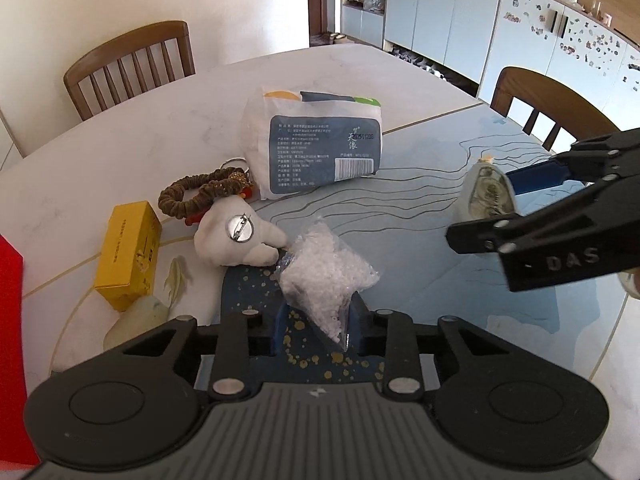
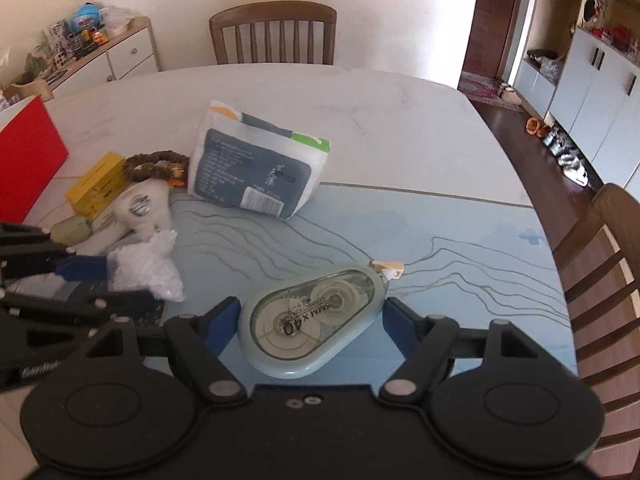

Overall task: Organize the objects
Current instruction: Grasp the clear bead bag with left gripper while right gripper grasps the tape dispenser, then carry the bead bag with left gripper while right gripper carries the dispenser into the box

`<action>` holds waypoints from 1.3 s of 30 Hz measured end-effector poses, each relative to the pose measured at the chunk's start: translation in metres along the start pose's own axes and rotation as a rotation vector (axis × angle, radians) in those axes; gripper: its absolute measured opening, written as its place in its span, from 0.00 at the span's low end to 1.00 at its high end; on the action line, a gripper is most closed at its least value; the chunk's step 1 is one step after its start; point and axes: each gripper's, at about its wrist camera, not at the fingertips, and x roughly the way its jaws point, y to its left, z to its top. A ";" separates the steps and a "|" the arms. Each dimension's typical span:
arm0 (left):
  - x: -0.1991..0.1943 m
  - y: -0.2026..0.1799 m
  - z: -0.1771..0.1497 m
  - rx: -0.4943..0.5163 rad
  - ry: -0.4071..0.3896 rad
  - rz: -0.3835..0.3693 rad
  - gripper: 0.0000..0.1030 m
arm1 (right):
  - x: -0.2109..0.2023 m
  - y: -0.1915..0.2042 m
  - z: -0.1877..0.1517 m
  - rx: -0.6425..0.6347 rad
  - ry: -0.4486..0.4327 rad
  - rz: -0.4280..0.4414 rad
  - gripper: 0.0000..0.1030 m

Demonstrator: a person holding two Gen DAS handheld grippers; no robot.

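My left gripper (image 1: 320, 320) is shut on a clear bag of white beads (image 1: 326, 276), held just above the table; it also shows in the right wrist view (image 2: 146, 266). My right gripper (image 2: 310, 320) is open around a grey-blue correction tape dispenser (image 2: 312, 320), with gaps on both sides; the dispenser also shows in the left wrist view (image 1: 486, 196). On the table lie a white tissue pack (image 1: 316, 148), a white plush tooth with a pin badge (image 1: 236, 240), a brown scrunchie (image 1: 200, 196) and a yellow box (image 1: 128, 256).
A red box (image 2: 28, 156) stands at the table's left edge. A pale green lump (image 1: 136, 320) lies by the yellow box. Wooden chairs (image 2: 274, 34) stand around the round table (image 2: 380, 120). Cabinets (image 1: 440, 20) line the far wall.
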 end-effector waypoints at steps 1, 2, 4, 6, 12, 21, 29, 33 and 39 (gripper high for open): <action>-0.002 0.000 -0.001 -0.002 -0.002 -0.003 0.27 | -0.004 0.001 -0.001 -0.003 -0.002 0.004 0.74; -0.004 0.001 -0.003 -0.006 -0.005 -0.006 0.26 | -0.008 0.002 -0.002 -0.006 -0.003 0.004 0.74; -0.010 0.003 -0.005 -0.017 -0.012 -0.010 0.25 | -0.016 0.006 -0.004 -0.015 -0.005 0.011 0.74; -0.017 0.006 -0.007 -0.031 -0.018 -0.018 0.25 | -0.026 0.011 -0.005 -0.030 -0.011 0.021 0.74; -0.043 0.021 -0.012 -0.075 -0.037 -0.047 0.25 | -0.050 0.035 -0.003 -0.076 -0.032 0.044 0.74; -0.098 0.059 -0.025 -0.135 -0.060 -0.071 0.25 | -0.083 0.092 0.012 -0.154 -0.079 0.092 0.74; -0.149 0.108 -0.040 -0.170 -0.094 -0.044 0.25 | -0.104 0.155 0.031 -0.214 -0.127 0.152 0.74; -0.169 0.133 -0.052 -0.194 -0.100 -0.025 0.25 | -0.108 0.184 0.041 -0.228 -0.148 0.180 0.74; -0.194 0.171 -0.066 -0.217 -0.115 0.015 0.25 | -0.108 0.222 0.056 -0.259 -0.164 0.214 0.74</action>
